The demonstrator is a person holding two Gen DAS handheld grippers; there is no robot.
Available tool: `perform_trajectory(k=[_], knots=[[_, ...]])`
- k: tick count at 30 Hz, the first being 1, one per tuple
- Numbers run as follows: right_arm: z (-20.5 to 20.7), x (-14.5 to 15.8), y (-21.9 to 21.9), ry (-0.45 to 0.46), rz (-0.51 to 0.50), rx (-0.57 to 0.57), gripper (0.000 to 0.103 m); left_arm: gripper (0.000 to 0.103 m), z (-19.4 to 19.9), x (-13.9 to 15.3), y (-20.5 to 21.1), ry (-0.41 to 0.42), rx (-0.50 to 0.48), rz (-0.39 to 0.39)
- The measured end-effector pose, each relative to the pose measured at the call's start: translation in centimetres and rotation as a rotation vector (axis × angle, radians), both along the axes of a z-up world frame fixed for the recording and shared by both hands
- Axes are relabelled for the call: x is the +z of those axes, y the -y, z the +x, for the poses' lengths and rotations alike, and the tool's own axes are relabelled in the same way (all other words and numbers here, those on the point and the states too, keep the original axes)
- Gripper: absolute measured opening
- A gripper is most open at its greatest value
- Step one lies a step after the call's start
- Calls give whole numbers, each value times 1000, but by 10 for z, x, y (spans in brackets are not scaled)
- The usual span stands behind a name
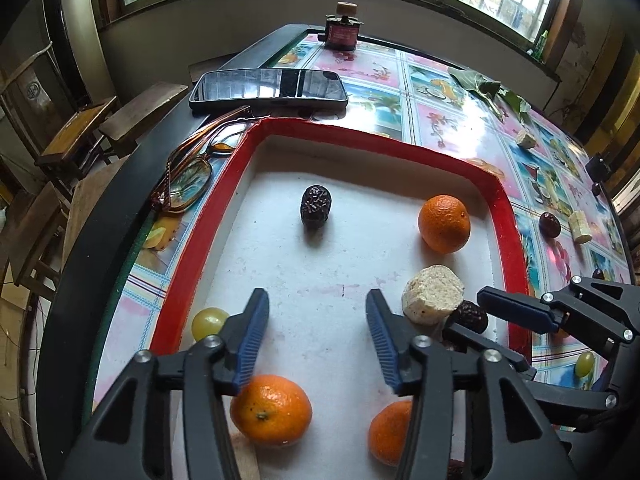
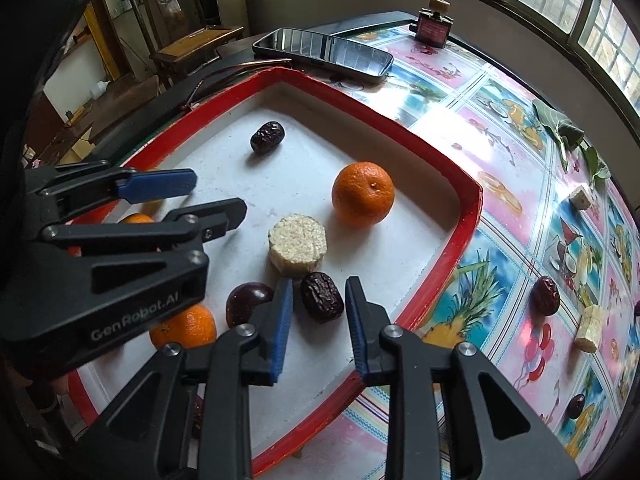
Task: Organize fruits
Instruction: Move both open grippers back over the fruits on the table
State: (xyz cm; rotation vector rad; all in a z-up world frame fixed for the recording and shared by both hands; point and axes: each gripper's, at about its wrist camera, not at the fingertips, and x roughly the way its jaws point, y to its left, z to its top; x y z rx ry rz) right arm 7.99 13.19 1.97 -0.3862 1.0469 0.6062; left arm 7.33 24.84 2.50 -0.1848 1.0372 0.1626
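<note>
- Tray (image 1: 180, 264) with the red rim holds the fruit; my left claw (image 1: 316, 344) hangs wide and empty above its floor, an orange (image 1: 271, 410) just beneath.
- Right claw (image 2: 318, 320) gapes narrowly around a date (image 2: 322, 297), pads apart from it; I risk nudging it into the neighbouring corn slice (image 2: 297, 245).
- "GenRobot.AI" reads on the left claw.

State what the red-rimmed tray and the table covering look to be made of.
Tray: probably foam or painted card. The white inside is matt and faintly stained, and the red rim is thick, uneven and looks hand-coated.
Table covering: likely glossy plastic sheet printed with fruit pictures, since window light glares off it.
</note>
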Motion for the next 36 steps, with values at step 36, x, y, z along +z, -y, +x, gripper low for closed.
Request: perform_trajectory(k=[36], knots=[[-37,3,236,-25,65,-364,69,72,-15,33,171,72,-226,43]])
